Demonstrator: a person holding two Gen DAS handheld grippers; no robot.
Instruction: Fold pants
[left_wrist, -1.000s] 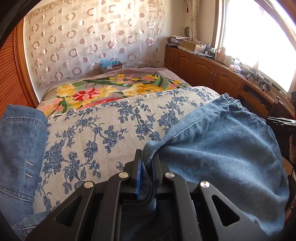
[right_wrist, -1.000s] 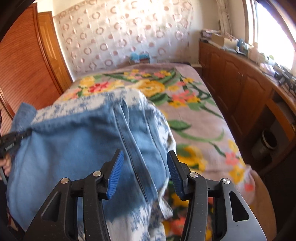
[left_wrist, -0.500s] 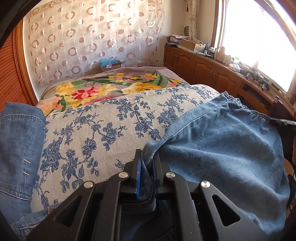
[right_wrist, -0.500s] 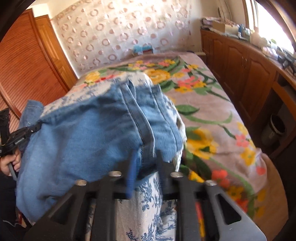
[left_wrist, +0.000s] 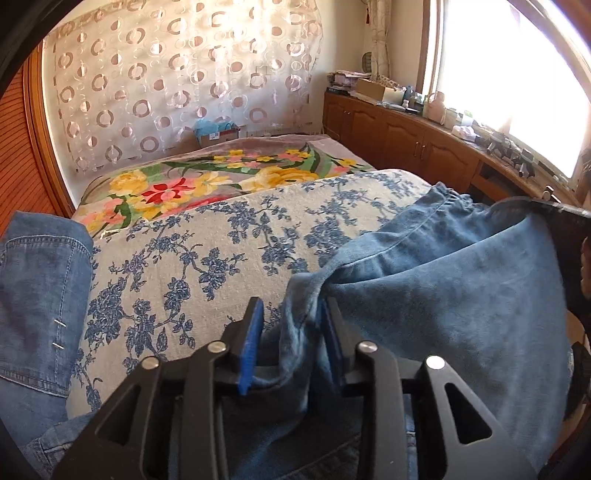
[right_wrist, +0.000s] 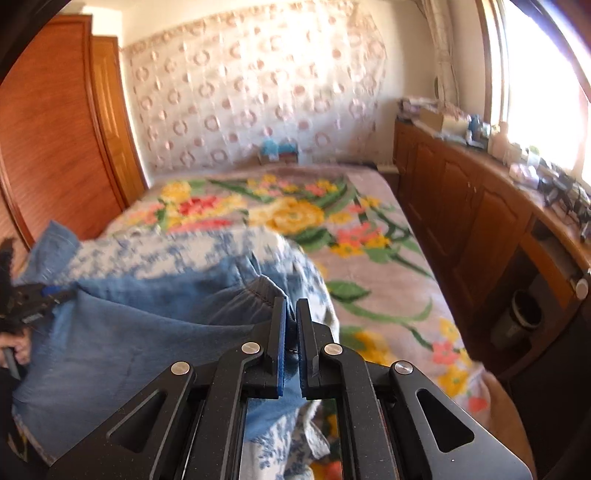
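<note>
Left wrist view: the pants (left_wrist: 443, 302), soft faded blue denim with a gathered elastic waistband, lie spread over a blue-flowered sheet (left_wrist: 207, 258) on the bed (left_wrist: 221, 173). The left tool (left_wrist: 291, 339) has just been opening; its jaws stand apart with a bunched fold of the fabric loose between them. In the right wrist view the right tool (right_wrist: 291, 332) is clamped tight on the waistband edge, and the cloth stretches leftwards to the other tool.

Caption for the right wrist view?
Right gripper shut on the pants over a flowered bedspread.
</note>
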